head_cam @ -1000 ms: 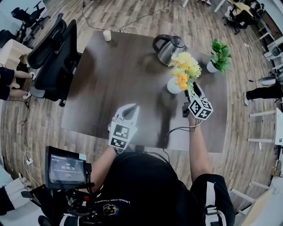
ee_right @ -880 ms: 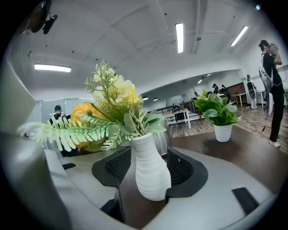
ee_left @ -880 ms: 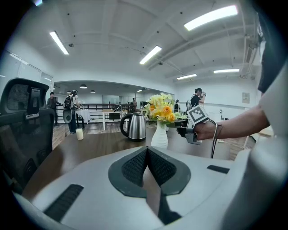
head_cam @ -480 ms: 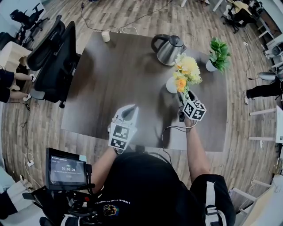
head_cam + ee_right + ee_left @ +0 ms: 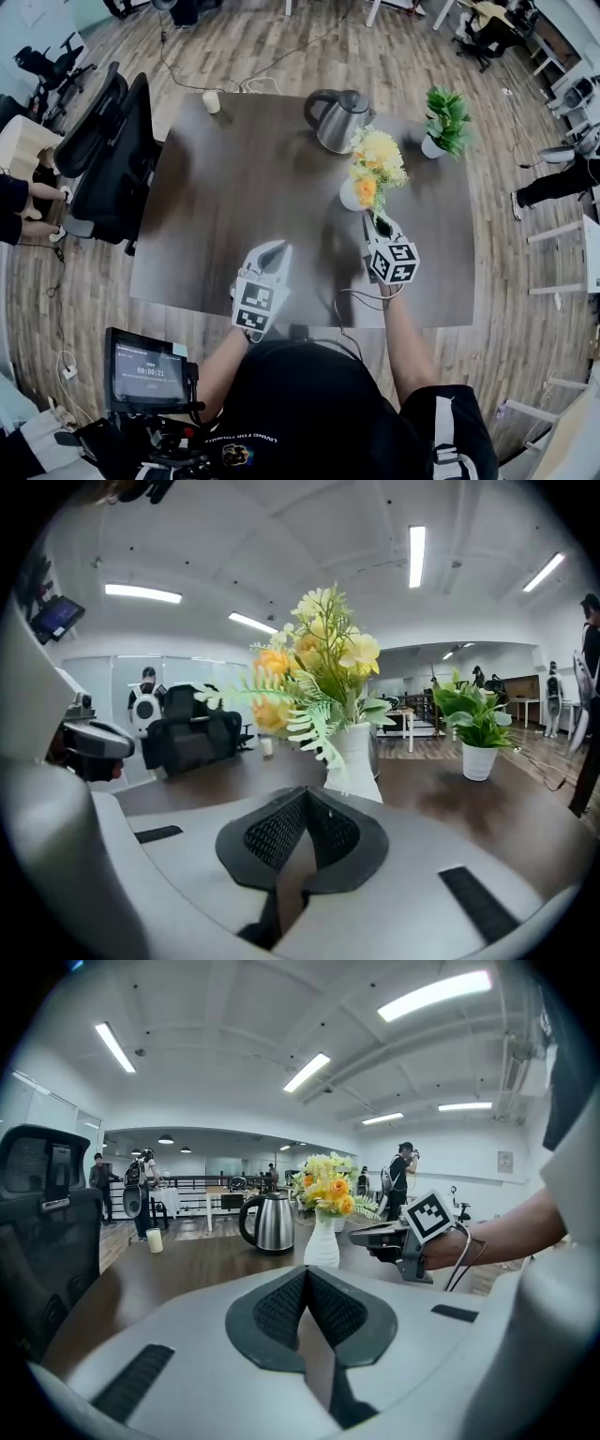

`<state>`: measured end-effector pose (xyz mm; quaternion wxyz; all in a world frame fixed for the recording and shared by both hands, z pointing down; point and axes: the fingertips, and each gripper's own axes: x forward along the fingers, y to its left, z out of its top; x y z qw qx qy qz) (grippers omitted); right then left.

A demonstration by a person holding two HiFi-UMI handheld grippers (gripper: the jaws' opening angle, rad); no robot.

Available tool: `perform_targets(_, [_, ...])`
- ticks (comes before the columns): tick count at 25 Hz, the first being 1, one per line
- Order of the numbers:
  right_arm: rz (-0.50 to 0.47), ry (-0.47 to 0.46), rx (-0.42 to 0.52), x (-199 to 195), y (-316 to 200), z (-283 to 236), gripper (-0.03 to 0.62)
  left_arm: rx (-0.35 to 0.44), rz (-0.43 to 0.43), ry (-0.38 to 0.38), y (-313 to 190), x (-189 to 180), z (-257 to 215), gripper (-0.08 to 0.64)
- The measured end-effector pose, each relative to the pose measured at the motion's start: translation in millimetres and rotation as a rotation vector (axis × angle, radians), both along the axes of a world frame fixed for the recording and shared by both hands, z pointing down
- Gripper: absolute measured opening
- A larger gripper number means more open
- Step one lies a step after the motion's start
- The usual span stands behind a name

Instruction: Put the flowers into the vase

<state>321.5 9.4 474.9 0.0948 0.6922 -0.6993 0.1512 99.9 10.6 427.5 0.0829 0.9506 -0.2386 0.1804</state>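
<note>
Since a second ago, our right gripper has drawn back from the white ceramic vase and closed empty. From the head view, we see yellow-and-orange artificial flowers standing in that vase on the dark wooden table; our left gripper is well apart. Left gripper view: its jaws meet on nothing. Right gripper view: jaws are together and empty, with the vase just ahead.
</note>
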Motion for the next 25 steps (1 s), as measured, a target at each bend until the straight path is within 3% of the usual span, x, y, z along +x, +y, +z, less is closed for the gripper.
perform_targets(12, [-0.010,-0.009,0.048,-22,58,-31,0.017,0.034,0.053,0.012,41,20,-9,0.008])
perform_targets(25, [-0.032,-0.032,0.107,-44,126,-61,0.017,0.078,0.025,-0.002,93,9,-25,0.008])
